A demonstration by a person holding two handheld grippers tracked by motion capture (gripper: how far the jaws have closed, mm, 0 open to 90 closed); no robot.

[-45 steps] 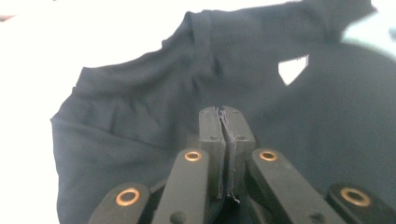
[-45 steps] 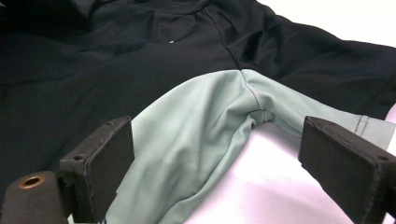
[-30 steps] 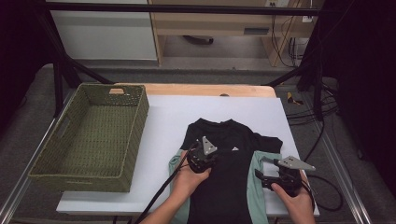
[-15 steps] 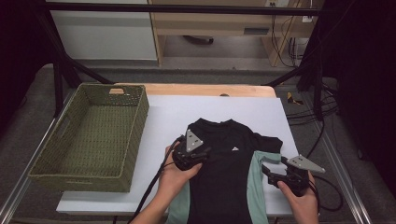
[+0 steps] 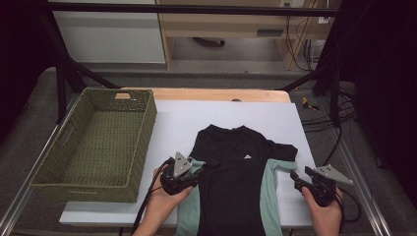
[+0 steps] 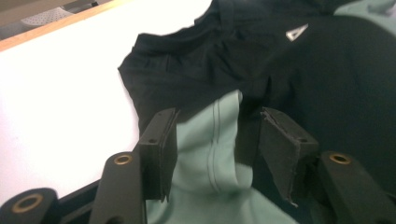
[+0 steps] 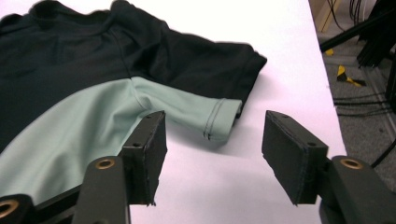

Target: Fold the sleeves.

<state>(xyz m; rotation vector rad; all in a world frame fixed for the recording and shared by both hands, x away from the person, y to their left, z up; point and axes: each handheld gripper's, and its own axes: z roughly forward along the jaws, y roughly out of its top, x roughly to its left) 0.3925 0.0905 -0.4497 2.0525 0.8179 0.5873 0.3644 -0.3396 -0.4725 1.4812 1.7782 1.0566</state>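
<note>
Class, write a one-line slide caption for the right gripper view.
Open right hand-held gripper hovering over the white table beside the black-and-green shirt's green sleeve.

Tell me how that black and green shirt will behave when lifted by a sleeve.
The shirt lies flat and creased on the table, so it is probably limp and would drape and unfold. Thin fabric suggests it is light. The green sleeve may stretch or slip from a shallow pinch.

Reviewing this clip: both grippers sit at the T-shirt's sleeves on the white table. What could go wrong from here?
1. The left gripper, whose jaws have just been opening, straddles the folded-in green sleeve without pinching it; the fold may spring back out.
2. The right gripper, jaws just closing, has only bare table between its pads; the right sleeve lies just beyond them, so it may close on nothing.
</note>
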